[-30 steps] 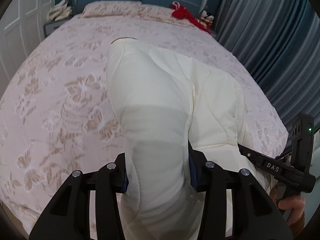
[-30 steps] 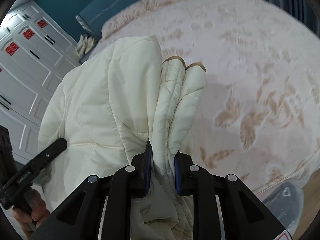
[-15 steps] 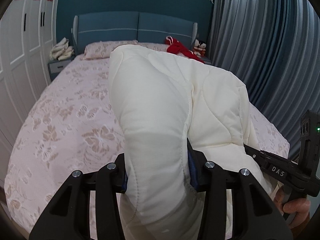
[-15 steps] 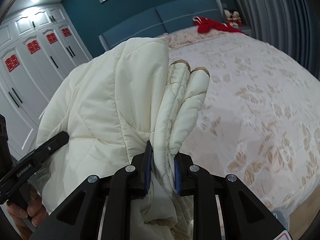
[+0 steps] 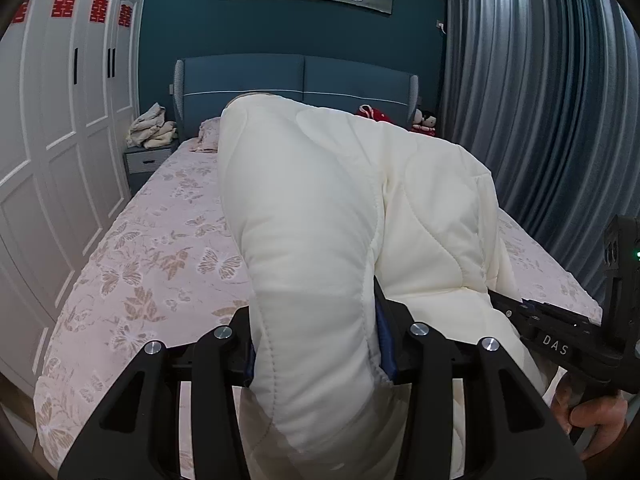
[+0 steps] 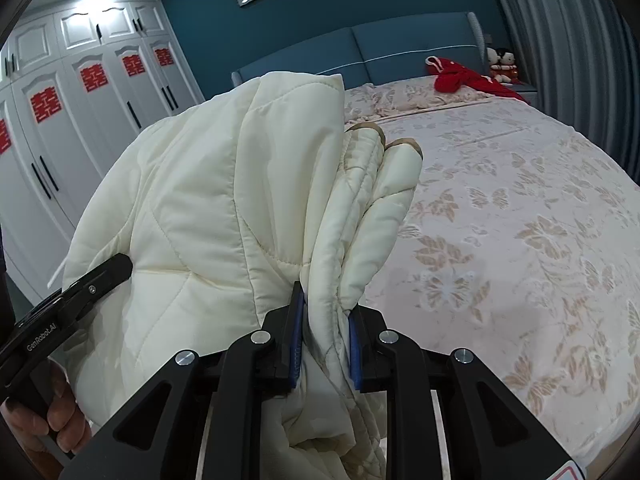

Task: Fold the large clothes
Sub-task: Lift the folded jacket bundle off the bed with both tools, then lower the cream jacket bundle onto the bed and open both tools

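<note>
One bed (image 6: 520, 240) fills the room ahead of you, covered in a pink sheet with butterfly print, its blue headboard (image 5: 296, 76) at twelve o'clock. One white wardrobe (image 5: 60, 140) with red paper cuttings on its doors runs along nine o'clock, and grey curtains (image 5: 540, 120) hang at three o'clock. You hold one cream quilted coat (image 5: 340, 220) up off the bed between your two grippers. Your left gripper (image 5: 316, 344) has its jaws clamped on a thick padded fold of the coat at six o'clock in the left wrist view. Your right gripper (image 6: 324, 344) has its jaws pinched tight on a thinner bunch of layers, two tan-edged cuffs (image 6: 384, 144) standing above them. One red garment (image 6: 460, 80) lies by the pillows at one o'clock, with two small dolls (image 6: 502, 65) beyond it. One nightstand (image 5: 148, 160) carries a heap of pale cloth (image 5: 152, 132).
</note>
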Available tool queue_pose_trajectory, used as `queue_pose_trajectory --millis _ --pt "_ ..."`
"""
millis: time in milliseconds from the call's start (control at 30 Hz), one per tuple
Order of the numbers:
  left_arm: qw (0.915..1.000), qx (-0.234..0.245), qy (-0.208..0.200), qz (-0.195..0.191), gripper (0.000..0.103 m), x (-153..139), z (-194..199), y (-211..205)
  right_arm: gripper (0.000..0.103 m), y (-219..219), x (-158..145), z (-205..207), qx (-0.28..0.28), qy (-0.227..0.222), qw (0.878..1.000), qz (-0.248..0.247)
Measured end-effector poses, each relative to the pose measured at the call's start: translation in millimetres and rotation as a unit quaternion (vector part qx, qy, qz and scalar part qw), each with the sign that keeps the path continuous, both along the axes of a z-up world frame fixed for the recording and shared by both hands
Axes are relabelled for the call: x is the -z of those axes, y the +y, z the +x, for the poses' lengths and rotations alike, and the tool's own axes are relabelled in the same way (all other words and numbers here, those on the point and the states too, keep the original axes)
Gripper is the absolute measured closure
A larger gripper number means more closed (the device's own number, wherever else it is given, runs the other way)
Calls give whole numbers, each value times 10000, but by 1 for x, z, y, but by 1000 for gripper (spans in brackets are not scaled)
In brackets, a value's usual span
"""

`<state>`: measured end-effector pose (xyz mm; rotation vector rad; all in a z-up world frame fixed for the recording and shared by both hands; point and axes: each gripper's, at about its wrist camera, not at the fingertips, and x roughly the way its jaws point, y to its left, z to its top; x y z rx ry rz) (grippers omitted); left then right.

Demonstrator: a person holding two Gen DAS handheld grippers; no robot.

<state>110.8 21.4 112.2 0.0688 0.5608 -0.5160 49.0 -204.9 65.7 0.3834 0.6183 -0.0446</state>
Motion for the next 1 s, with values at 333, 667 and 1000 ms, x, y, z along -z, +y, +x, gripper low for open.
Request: queue_pose_trajectory --millis 333,667,1000 --pt "9998 -96 118 163 61 43 52 16 84 25 38 60 -130 282 9994 -129" --pt "9989 -105 424 156 61 115 107 16 84 25 101 115 -227 663 9972 -266" --pt "9931 -234 1072 409 60 194 152 -2 83 13 171 153 -196 1279 9913 -239"
